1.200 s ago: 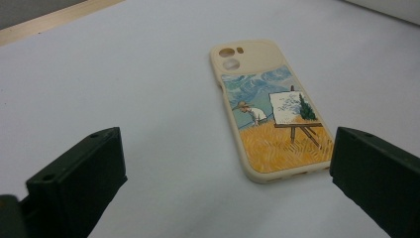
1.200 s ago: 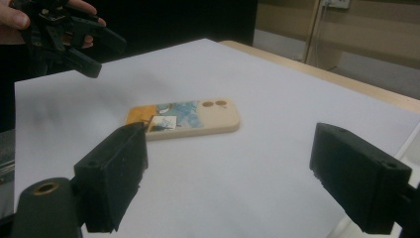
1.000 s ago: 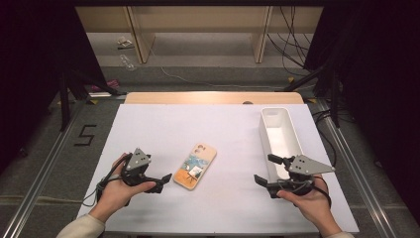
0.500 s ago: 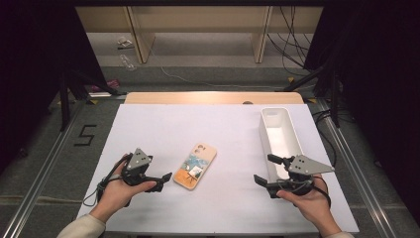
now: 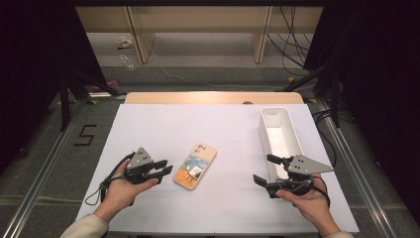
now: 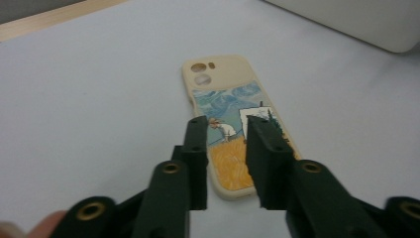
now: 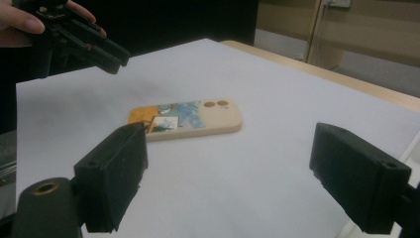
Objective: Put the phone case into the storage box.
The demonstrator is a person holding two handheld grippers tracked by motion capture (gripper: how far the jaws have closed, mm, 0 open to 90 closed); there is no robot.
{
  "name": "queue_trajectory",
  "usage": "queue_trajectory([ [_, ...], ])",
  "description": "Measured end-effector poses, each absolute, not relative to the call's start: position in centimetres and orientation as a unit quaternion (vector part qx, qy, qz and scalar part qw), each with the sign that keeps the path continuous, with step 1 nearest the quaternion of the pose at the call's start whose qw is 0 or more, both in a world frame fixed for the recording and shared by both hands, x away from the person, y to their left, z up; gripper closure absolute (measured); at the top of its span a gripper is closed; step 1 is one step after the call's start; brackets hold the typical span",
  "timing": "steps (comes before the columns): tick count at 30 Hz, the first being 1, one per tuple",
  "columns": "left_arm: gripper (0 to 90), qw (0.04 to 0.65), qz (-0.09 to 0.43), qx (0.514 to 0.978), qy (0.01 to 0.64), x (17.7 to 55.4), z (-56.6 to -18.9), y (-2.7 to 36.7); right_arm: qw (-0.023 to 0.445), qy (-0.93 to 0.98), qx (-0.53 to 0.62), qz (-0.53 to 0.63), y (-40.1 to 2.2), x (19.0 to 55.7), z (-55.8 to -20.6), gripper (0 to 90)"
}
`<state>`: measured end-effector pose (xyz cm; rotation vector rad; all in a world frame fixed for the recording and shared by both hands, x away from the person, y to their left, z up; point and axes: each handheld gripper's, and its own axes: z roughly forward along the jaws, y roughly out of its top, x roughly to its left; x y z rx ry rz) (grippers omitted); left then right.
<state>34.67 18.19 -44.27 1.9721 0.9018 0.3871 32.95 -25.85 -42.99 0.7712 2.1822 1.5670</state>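
1. Beige phone case (image 5: 195,166), printed with a blue-and-orange painted scene, lies flat on the white table sheet (image 5: 198,124), camera cut-outs at its far end.
2. Left gripper (image 5: 159,169) sits just left of the phone case, at its near end, jaws pointing toward it. The jaws have just been closing and now stand narrow with a small gap; nothing is between them, and they grasp nothing. In the left gripper view the jaws (image 6: 227,148) frame the case's near half, above it and not pressing on it.
3. Right gripper (image 5: 268,171) rests well to the right of the phone case, jaws spread wide and empty.
4. White rectangular bin (image 5: 280,134) stands right of the phone case, well apart from it, just beyond the right gripper.
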Motion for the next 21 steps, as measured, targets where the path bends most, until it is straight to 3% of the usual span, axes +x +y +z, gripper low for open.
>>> queue_trajectory([
  [1, 75.3, 0.453, 0.152, 0.799, 0.365, 34.7, -44.2, 18.0, 0.172, 0.769, 0.272, 0.552, -25.9, 32.9, -43.0, 15.8],
  [2, 85.2, 0.451, 0.151, 0.799, 0.367, 34.7, -44.2, 17.7, 0.171, 0.770, 0.273, 0.550, -25.8, 33.0, -43.0, 15.8],
  [4, 89.5, 0.451, 0.139, 0.800, 0.370, 34.6, -44.1, 17.1, 0.169, 0.771, 0.273, 0.550, -25.7, 33.0, -43.1, 15.8],
  [13, 89.6, 0.410, 0.081, 0.843, 0.340, 34.6, -45.6, 12.5, 0.169, 0.771, 0.274, 0.549, -25.5, 33.1, -43.2, 15.8],
  [21, 89.6, 0.379, 0.066, 0.860, 0.334, 35.1, -47.0, 10.4, 0.169, 0.772, 0.273, 0.549, -25.5, 33.1, -43.2, 15.9],
])
